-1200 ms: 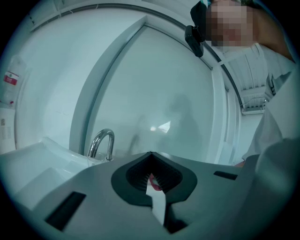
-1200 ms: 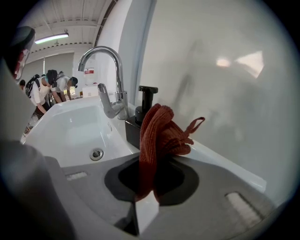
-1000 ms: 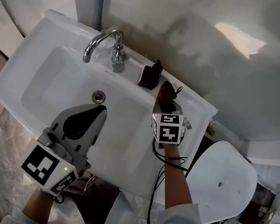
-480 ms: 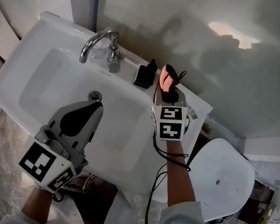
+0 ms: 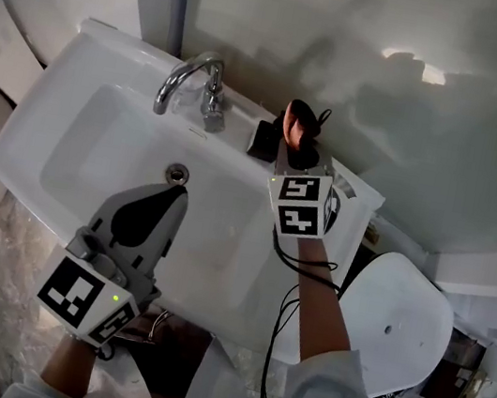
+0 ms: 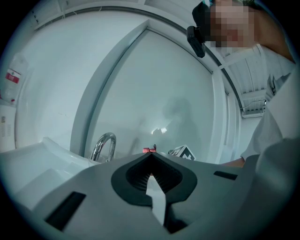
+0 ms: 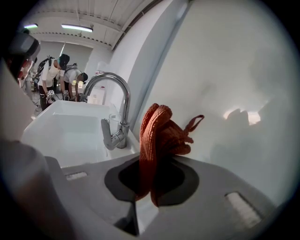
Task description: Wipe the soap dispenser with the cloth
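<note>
At upper centre, right gripper (image 5: 296, 152) clamped an orange cloth (image 5: 296, 124), just right of the black soap dispenser (image 5: 264, 138) that stood on the sink (image 5: 105, 39) rim, left gripper (image 5: 173, 195) closed, empty, lower left.

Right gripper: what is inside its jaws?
An orange cloth, bunched, clamped by the right gripper, its loop sticking out. The jaws cover its pinched end. The dispenser is missing from this view; only the head view shows it.

My claw (image 7: 149, 185) pinches the orange cloth (image 7: 157, 133) at centre frame (bunched upright); the tap (image 7: 124, 112) stands left of it.
</note>
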`<action>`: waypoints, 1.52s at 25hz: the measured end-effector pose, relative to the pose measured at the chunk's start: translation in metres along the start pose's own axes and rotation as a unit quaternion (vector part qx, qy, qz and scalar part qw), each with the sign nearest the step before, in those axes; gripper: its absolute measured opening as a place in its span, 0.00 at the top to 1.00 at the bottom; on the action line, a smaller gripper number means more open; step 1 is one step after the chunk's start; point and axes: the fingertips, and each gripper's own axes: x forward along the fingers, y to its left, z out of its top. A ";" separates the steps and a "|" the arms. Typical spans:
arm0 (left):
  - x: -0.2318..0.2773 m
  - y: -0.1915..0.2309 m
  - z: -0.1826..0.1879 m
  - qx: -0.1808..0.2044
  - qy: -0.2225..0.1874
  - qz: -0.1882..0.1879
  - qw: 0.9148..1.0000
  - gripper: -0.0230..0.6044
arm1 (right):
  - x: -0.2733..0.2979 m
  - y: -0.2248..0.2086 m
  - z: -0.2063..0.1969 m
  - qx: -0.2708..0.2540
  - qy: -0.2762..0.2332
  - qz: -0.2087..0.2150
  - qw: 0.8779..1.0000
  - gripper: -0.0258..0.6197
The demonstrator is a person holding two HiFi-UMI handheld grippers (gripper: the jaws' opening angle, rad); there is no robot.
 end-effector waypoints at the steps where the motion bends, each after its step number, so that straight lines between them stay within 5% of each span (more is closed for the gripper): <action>1: -0.001 0.001 -0.001 -0.001 0.000 0.000 1.000 0.97 | 0.001 0.002 0.000 -0.004 0.001 -0.001 1.000 0.87; 38: 0.007 0.020 -0.010 -0.006 0.009 -0.002 1.000 0.97 | 0.029 0.081 -0.068 -0.051 0.076 0.050 0.995 0.87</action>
